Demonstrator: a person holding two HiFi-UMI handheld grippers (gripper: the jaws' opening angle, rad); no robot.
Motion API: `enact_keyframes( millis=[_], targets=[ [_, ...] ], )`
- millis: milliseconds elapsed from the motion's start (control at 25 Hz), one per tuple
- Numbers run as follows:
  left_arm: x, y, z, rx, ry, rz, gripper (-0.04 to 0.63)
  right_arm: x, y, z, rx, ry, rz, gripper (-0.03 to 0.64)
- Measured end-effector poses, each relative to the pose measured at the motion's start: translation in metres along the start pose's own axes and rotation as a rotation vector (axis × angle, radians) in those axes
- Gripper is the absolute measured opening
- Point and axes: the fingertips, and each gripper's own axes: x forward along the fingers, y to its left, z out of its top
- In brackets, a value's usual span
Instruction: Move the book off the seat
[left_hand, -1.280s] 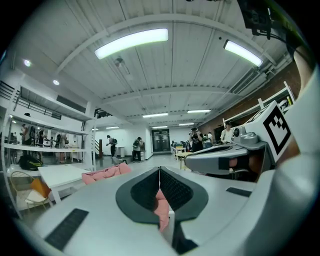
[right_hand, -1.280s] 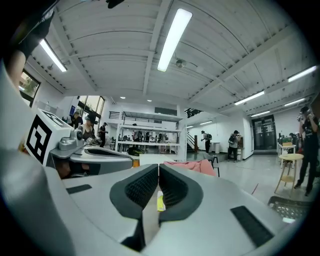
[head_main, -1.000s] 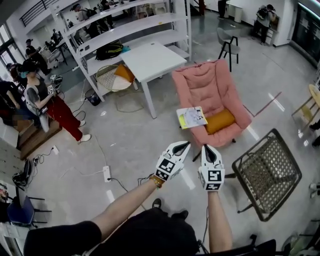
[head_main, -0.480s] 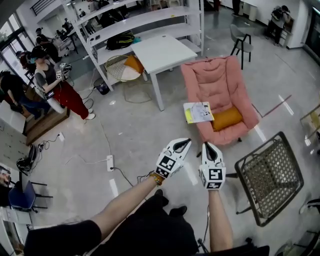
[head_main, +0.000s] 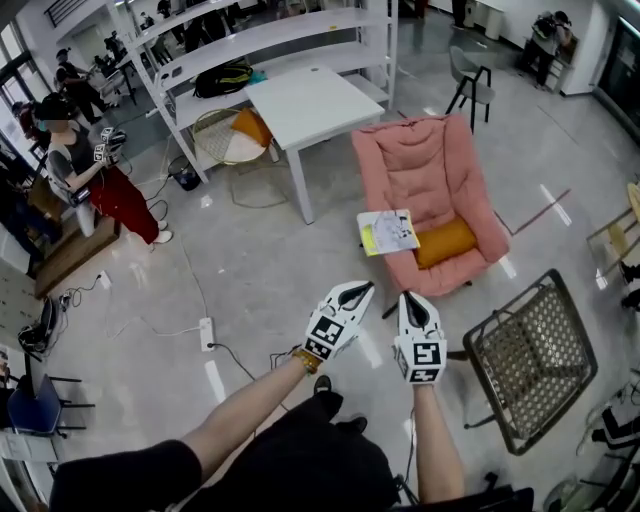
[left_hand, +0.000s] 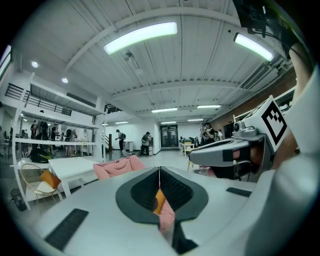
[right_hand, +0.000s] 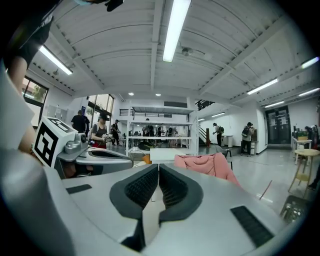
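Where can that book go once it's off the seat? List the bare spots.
The white table top next to the pink armchair is bare. The floor between that table, the armchair and the power strip is open. Crowded: the seat, where the book lies beside an orange cushion; a mesh chair blocks the right.

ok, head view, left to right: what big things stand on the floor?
Person in red trousers → round chair with orange cushion → white table → pink armchair → mesh chair.

A white-and-yellow book (head_main: 386, 232) lies flat at the front edge of the pink armchair (head_main: 420, 175).
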Motion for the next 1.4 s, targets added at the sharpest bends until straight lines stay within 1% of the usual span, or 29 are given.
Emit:
enact_keyframes(
  millis=[160, 320, 520, 680, 800, 880, 1000, 1120, 1240, 1400],
  targets=[
    [0.003, 0.022, -0.007, -0.010, 0.002, -0.022, 0.012, 0.023, 0.002, 0.004, 0.002, 0.003, -0.023, 0.015],
    [0.006, 0.051, -0.008, -0.017, 0.004, -0.045, 0.012, 0.045, 0.006, 0.012, 0.011, 0.029, -0.054, 0.015],
    [0.021, 0.073, -0.017, -0.012, 0.000, -0.080, 0.012, 0.068, 0.003, 0.002, 0.015, 0.026, -0.069, 0.015],
    [0.026, 0.089, -0.030, -0.016, 0.025, -0.090, 0.012, 0.082, 0.001, 0.000, 0.025, 0.028, -0.081, 0.015],
    [0.031, 0.097, -0.041, -0.020, 0.047, -0.099, 0.012, 0.090, -0.004, -0.003, 0.028, 0.058, -0.087, 0.015],
    [0.039, 0.100, -0.054, -0.017, 0.067, -0.097, 0.012, 0.101, -0.014, -0.016, 0.042, 0.055, -0.074, 0.015],
    [0.064, 0.102, -0.068, 0.010, 0.095, -0.101, 0.012, 0.118, -0.040, -0.037, 0.067, 0.044, -0.068, 0.015],
    [0.093, 0.106, -0.080, 0.021, 0.113, -0.096, 0.012, 0.133, -0.068, -0.053, 0.063, 0.061, -0.074, 0.015],
    [0.123, 0.118, -0.096, 0.010, 0.136, -0.068, 0.012, 0.157, -0.085, -0.075, 0.062, 0.070, -0.045, 0.015],
    [0.157, 0.131, -0.114, -0.013, 0.160, -0.048, 0.012, 0.186, -0.106, -0.098, 0.061, 0.107, -0.026, 0.015]
  ],
)
